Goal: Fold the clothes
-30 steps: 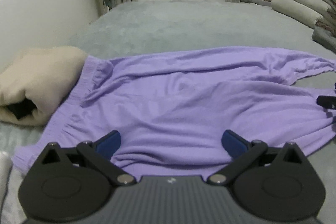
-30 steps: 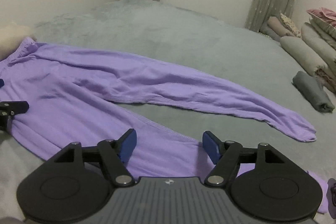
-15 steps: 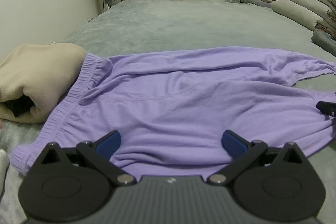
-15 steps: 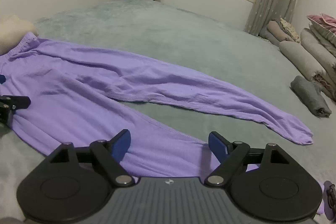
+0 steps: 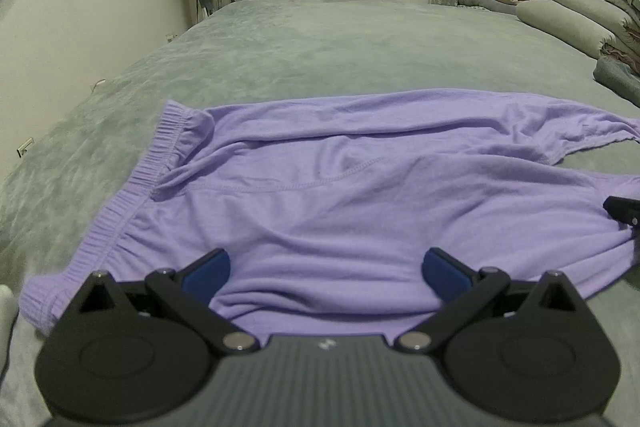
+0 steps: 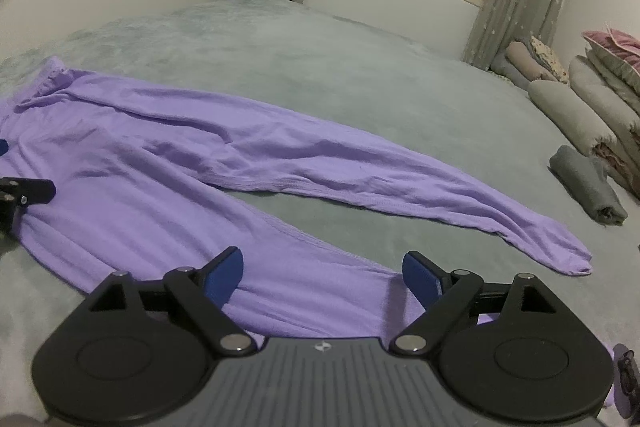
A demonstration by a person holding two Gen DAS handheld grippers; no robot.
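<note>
The purple trousers (image 6: 192, 163) lie spread flat on the grey bed (image 5: 320, 47), waistband (image 5: 144, 179) to the left and the 2 legs splayed apart toward the right, the far leg ending in a loose cuff (image 6: 568, 259). The left gripper (image 5: 326, 273) hovers over the near hip area with its jaws released and wide, nothing between the pads. The right gripper (image 6: 320, 273) sits over the near leg, its jaws having just been opening, wide now and gripping nothing, though cloth lies below them. The likely trouble from here is a pinch that takes only the top layer: the knit is thin, soft and limp, already rumpled into shallow ridges, so 1 layer could lift while the other stays on the plush, slightly grippy bedcover (which may drag the fabric as it slides). Uneven grabs by the 2 grippers would skew the fold, and the gathered elastic waistband, thicker than the rest, may bunch. A rolled grey cloth (image 6: 588, 191) and stacked bedding (image 6: 592, 99) lie well apart at the right.
</note>
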